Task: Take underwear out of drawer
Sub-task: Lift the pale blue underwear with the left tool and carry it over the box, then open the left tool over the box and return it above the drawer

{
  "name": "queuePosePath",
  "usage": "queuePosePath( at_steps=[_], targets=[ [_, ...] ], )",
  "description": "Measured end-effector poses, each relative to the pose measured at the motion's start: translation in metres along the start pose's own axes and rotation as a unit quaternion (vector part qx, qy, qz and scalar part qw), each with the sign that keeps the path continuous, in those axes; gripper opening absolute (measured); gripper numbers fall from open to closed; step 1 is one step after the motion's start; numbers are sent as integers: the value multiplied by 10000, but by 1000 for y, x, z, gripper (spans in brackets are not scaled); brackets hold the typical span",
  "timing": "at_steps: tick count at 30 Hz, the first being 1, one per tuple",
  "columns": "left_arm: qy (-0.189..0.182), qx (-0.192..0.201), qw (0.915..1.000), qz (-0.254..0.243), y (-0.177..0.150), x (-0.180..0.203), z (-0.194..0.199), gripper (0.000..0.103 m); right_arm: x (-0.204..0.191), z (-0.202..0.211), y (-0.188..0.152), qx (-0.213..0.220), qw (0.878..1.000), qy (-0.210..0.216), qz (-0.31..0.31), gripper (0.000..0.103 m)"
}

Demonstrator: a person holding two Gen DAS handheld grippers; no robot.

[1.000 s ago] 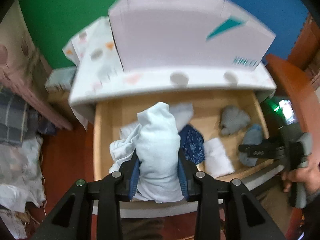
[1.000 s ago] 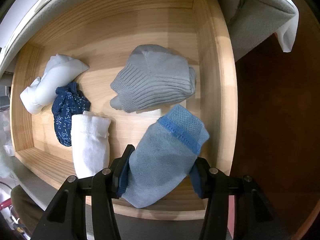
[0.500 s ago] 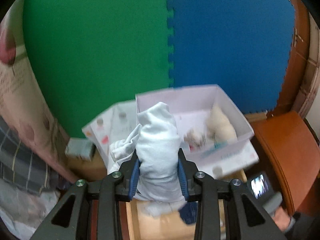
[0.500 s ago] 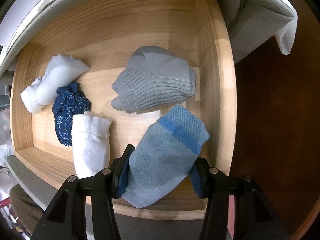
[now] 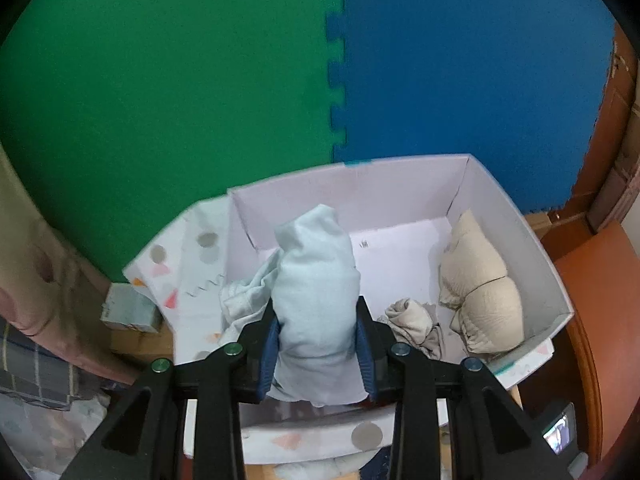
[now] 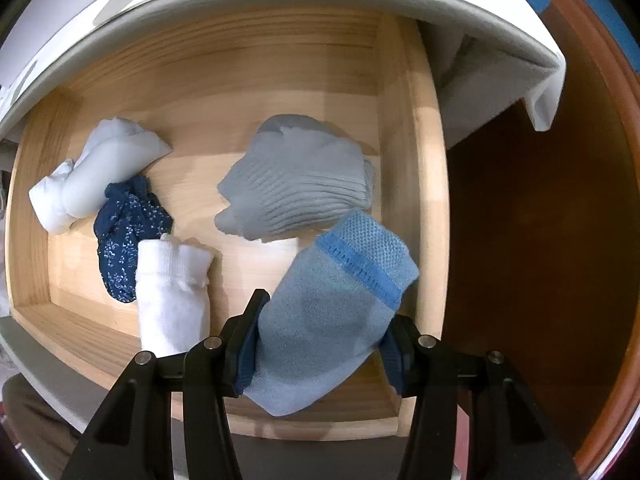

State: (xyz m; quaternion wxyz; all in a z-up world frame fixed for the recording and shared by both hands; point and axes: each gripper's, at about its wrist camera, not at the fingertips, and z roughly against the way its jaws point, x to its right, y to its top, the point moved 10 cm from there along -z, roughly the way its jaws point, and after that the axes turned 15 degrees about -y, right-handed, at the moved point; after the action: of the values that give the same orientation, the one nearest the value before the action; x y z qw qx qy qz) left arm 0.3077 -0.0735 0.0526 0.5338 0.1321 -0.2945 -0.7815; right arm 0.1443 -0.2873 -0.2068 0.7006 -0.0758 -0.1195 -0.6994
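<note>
Left tongs [image 5: 318,344] gripped pale rolled underwear [image 5: 316,300] over white box [image 5: 552,280]; drop-off step, release next. Right tongs [image 6: 318,344] clamped blue bundle [image 6: 332,320] above drawer [image 6: 408,184]; lift out next.

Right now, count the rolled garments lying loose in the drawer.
4: white roll far left, navy roll beside it, white sock near front, grey bundle mid-right. The clamped blue one is excluded.
</note>
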Motion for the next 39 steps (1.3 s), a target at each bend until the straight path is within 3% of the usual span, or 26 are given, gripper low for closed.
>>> queuePosePath(
  at_steps=[6, 12, 20, 25, 31, 39],
  targets=[
    [165, -284, 9994, -76, -11, -6, -33, 34, -7, 2, 0, -52, 10000, 54, 29, 48],
    [452, -235, 9983, -272, -12, -1, -31, 41, -4, -1, 3, -93, 9999, 117, 48, 48],
    [515, 248, 9979, -314, 5, 5, 15, 55, -6, 0, 1, -60, 9999, 95, 40, 48],
    [530, 432, 9967, -445, 1, 5, 54, 56, -5, 2, 0, -29, 10000, 71, 26, 48],
    [571, 363, 9962, -546, -40, 2, 85, 57, -5, 7, -1, 62, 9999, -89, 41, 48],
    [671, 1, 9976, -189, -138, -14, 77, 57, -7, 17, 0, 242, 9996, -132, 14, 48]
  ],
)
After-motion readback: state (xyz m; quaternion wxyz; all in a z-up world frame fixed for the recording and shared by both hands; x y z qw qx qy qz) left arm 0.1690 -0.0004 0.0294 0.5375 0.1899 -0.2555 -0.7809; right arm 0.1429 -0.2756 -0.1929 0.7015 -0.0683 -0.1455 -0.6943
